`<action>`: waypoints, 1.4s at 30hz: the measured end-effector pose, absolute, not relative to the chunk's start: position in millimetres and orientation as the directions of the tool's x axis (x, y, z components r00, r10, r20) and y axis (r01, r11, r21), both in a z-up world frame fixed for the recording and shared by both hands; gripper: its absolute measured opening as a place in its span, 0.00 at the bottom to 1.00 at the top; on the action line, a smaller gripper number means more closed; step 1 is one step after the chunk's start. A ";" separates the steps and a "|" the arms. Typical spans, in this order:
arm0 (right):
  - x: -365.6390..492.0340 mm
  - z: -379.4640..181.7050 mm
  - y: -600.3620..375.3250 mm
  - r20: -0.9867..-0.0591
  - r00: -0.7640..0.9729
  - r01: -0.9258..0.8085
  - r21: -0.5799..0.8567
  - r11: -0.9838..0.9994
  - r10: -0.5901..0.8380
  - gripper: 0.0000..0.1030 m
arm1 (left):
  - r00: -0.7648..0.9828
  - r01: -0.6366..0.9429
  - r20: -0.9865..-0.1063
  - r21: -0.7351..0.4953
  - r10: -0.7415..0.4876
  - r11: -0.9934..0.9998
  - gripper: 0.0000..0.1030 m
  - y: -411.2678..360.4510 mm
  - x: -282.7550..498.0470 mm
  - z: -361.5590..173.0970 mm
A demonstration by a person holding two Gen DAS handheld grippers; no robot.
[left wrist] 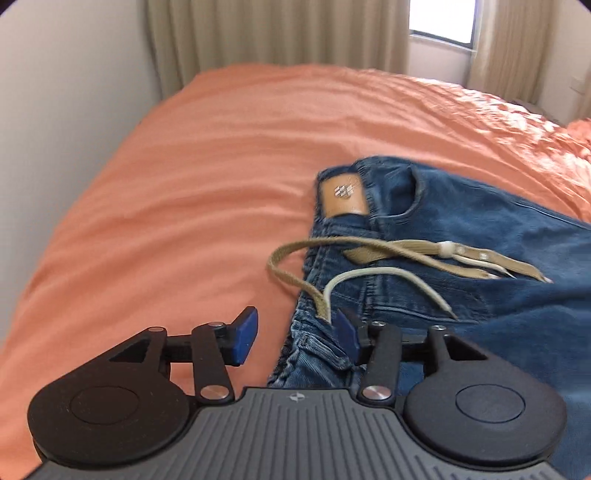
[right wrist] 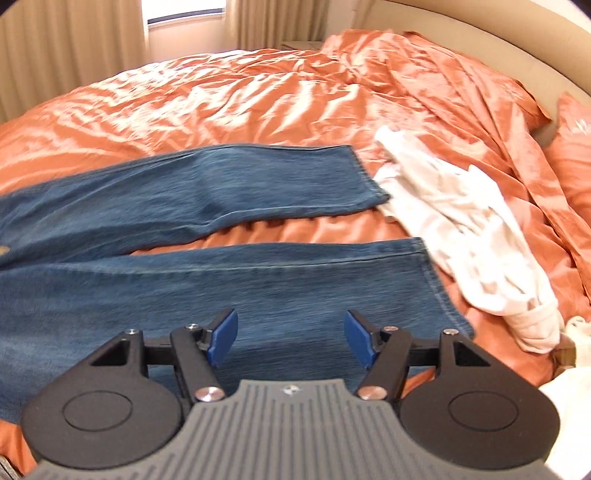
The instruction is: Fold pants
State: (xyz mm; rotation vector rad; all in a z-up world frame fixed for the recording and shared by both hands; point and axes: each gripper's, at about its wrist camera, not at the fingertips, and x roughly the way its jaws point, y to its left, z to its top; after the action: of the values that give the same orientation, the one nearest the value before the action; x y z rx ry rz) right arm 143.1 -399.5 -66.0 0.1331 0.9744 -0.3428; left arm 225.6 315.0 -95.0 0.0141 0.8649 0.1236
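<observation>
Blue jeans lie flat on the orange bed. In the left wrist view I see their waistband [left wrist: 369, 206] with a tan patch and a tan drawstring [left wrist: 369, 251] lying loose over it. My left gripper [left wrist: 295, 341] is open at the near waistband corner, its right pad over the denim edge, its left pad over the sheet. In the right wrist view the two legs [right wrist: 258, 184] stretch rightward, spread apart. My right gripper [right wrist: 290, 341] is open and empty just above the near leg [right wrist: 295, 277], close to its hem.
A crumpled white garment [right wrist: 461, 229] lies by the leg hems. The bedsheet [left wrist: 184, 184] is orange; a rumpled orange duvet [right wrist: 443, 81] and pillow sit at the far right. Curtains [left wrist: 277, 33] and a wall stand behind the bed.
</observation>
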 end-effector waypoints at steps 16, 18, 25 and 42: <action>108.7 29.2 -522.8 -0.900 0.353 0.022 -0.264 0.964 -0.255 0.41 | 0.547 0.531 -0.827 0.460 0.127 0.712 0.56 199.7 131.4 -101.2; 100.3 16.2 -526.4 -0.903 0.350 -0.023 -0.273 0.962 -0.248 0.35 | 0.529 0.580 -0.835 0.484 0.149 0.655 0.56 190.3 123.7 -115.9; 72.4 -41.8 -513.4 -0.852 0.483 -0.185 -0.325 0.928 -0.202 0.34 | 0.494 0.711 -0.847 0.523 0.195 0.469 0.56 154.9 112.3 -161.1; 32.9 -142.9 -500.7 -0.762 0.611 -0.557 -0.605 0.569 -0.213 0.23 | 0.604 0.435 -0.775 0.516 0.186 0.738 0.04 133.1 140.3 -112.7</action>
State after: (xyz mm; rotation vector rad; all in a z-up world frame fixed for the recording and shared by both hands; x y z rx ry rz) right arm 32.9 -500.7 -142.9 -0.9761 0.9237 0.2400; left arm 140.3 133.1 -112.7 0.7526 0.9326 -0.1611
